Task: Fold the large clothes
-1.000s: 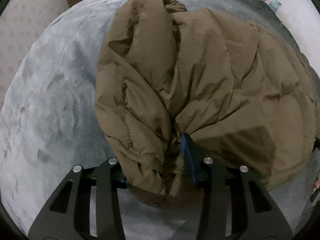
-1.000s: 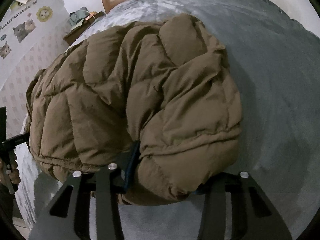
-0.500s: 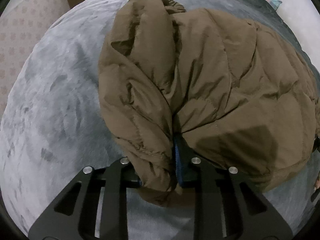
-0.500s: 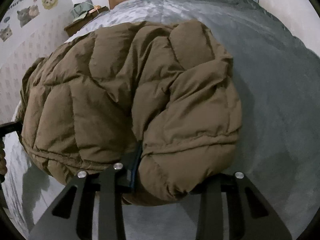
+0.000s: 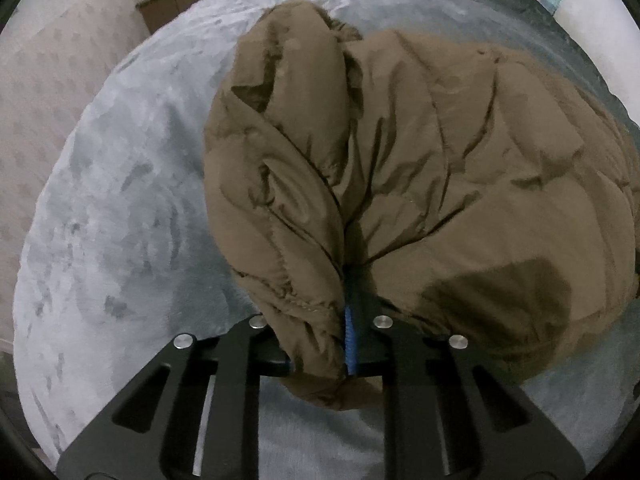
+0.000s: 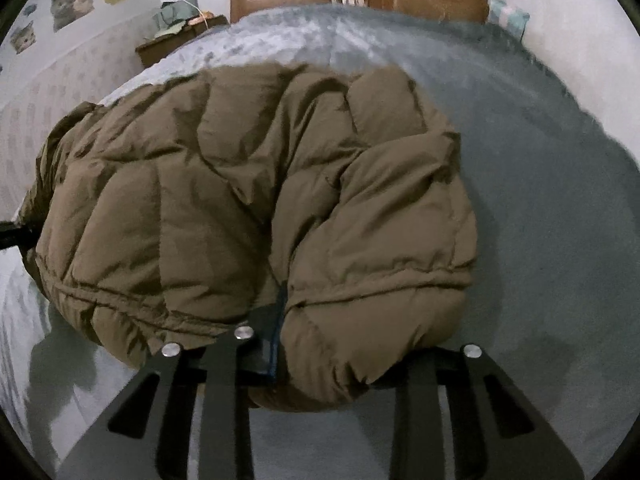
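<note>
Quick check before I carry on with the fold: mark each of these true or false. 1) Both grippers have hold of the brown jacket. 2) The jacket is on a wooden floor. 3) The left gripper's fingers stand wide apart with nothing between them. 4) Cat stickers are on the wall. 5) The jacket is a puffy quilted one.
1) True: the left gripper and the right gripper both pinch the brown jacket.
2) False: it lies on a grey blanket covering a bed.
3) False: they are closed tight on a fold of fabric.
4) True: cat stickers show upper left.
5) True.
</note>
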Demonstrator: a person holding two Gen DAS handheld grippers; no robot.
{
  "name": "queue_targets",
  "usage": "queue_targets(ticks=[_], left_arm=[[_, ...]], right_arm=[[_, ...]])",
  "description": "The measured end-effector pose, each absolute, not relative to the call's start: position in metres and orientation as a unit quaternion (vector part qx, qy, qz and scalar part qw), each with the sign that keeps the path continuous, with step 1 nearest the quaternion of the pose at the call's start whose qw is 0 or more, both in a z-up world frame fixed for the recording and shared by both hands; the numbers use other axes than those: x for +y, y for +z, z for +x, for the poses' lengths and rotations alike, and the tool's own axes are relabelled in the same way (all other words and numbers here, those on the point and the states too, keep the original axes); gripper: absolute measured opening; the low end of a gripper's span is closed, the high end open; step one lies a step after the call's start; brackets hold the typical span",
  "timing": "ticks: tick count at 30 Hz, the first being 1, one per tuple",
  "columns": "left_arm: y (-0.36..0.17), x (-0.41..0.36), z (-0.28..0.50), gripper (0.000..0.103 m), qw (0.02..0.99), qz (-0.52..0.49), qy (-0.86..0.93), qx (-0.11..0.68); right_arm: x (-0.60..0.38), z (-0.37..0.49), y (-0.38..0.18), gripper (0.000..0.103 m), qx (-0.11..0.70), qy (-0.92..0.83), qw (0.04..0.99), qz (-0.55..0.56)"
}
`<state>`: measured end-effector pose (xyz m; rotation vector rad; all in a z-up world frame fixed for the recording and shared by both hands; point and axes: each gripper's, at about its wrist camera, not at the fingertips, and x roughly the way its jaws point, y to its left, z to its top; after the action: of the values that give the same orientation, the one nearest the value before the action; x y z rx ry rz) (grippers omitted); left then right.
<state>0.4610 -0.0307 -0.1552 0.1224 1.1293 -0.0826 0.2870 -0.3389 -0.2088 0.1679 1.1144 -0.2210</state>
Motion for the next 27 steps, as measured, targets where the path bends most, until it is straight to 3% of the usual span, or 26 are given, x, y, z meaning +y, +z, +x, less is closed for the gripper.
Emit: queue_targets(ticks=[7, 14, 19, 21, 23, 26, 27], left_arm=[[-0.13, -0.042, 0.398, 0.013, 0.861, 0.056, -0.052, 0.502], [-0.117, -0.03, 0.298, 0.013, 0.867, 0.022, -0.081, 0.492], [-0.123, -0.024, 0.235, 0.015, 0.865, 0.019, -0.096, 0.491], [-0.131, -0.021, 0.226, 0.018, 0.864, 0.019, -0.101, 0.493], [-0.142, -0.018, 0.224, 0.027, 0.861, 0.018, -0.1, 0.498], [-0.145, -0.016, 0.219, 0.041, 0.868, 0.029, -0.091, 0.487], [-0.144, -0.015, 0.217, 0.055, 0.869, 0.034, -0.086, 0.485]], right_arm=[[-0.325, 0.238, -0.153, 0.024, 0.467, -0.113, 0.877, 0.017], [-0.305, 0.122, -0.107, 0.023, 0.449, -0.112, 0.886, -0.014], [-0.306, 0.06, -0.107, 0.026, 0.465, -0.108, 0.878, 0.022], [-0.312, 0.048, -0.124, 0.032, 0.488, -0.108, 0.864, 0.054], [-0.32, 0.036, -0.138, 0.038, 0.495, -0.106, 0.858, 0.092], [-0.335, 0.023, -0.15, 0.056, 0.491, -0.113, 0.851, 0.149], [-0.339, 0.02, -0.151, 0.062, 0.49, -0.12, 0.849, 0.16]])
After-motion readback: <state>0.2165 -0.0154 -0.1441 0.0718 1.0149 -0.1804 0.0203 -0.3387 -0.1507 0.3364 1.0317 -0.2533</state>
